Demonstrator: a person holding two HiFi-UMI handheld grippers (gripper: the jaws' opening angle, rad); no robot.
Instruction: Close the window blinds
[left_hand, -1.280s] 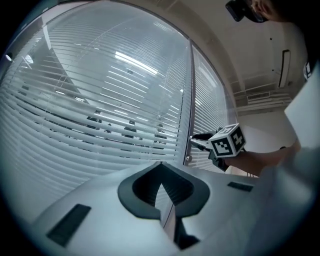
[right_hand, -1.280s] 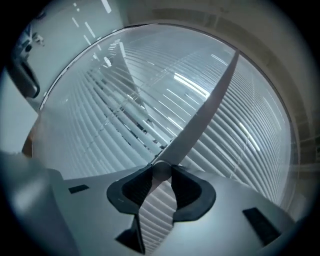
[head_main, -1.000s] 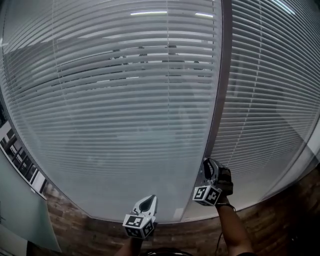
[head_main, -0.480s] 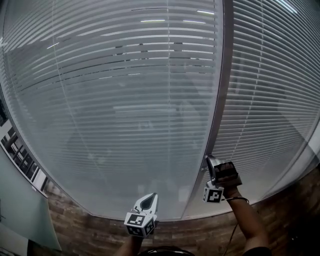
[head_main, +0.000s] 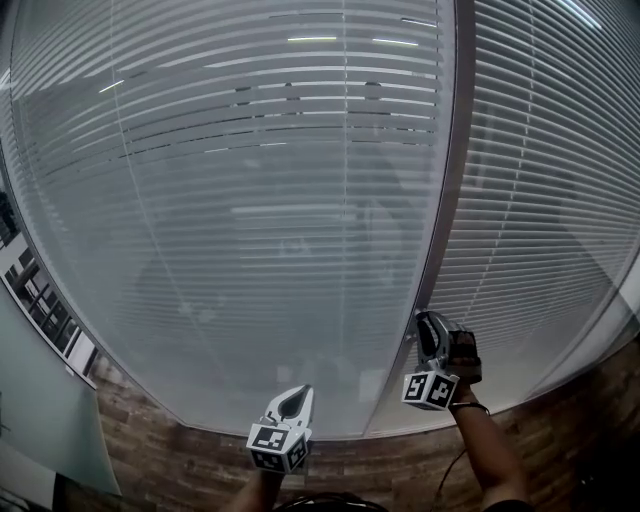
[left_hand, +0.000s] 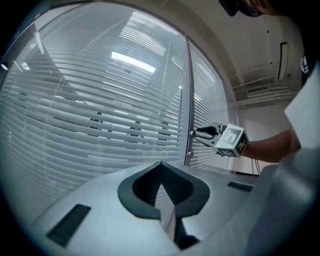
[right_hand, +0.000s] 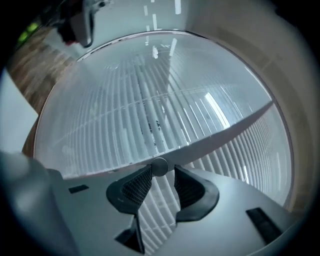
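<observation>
White slatted blinds (head_main: 280, 200) hang behind glass, and dim shapes show through the upper slats. A grey upright frame (head_main: 445, 200) splits the window. My right gripper (head_main: 421, 320) is at the foot of that frame. In the right gripper view its jaws (right_hand: 162, 172) stand wide on a small round knob (right_hand: 159, 166) held between their tips. The left gripper view shows the same gripper (left_hand: 196, 134) reaching the frame (left_hand: 189, 100) from the right. My left gripper (head_main: 291, 403) hangs low in front of the glass, shut (left_hand: 161, 175) with nothing in it.
A second blind panel (head_main: 540, 200) fills the window to the right of the frame. Brick-patterned surface (head_main: 150, 440) runs below the sill. A pale panel (head_main: 40, 420) stands at the lower left. A wall air unit (left_hand: 282, 60) shows in the left gripper view.
My right gripper has twisted on the spot at the frame, and its marker cube has turned and shifted slightly right. The left gripper has stayed where it was.
</observation>
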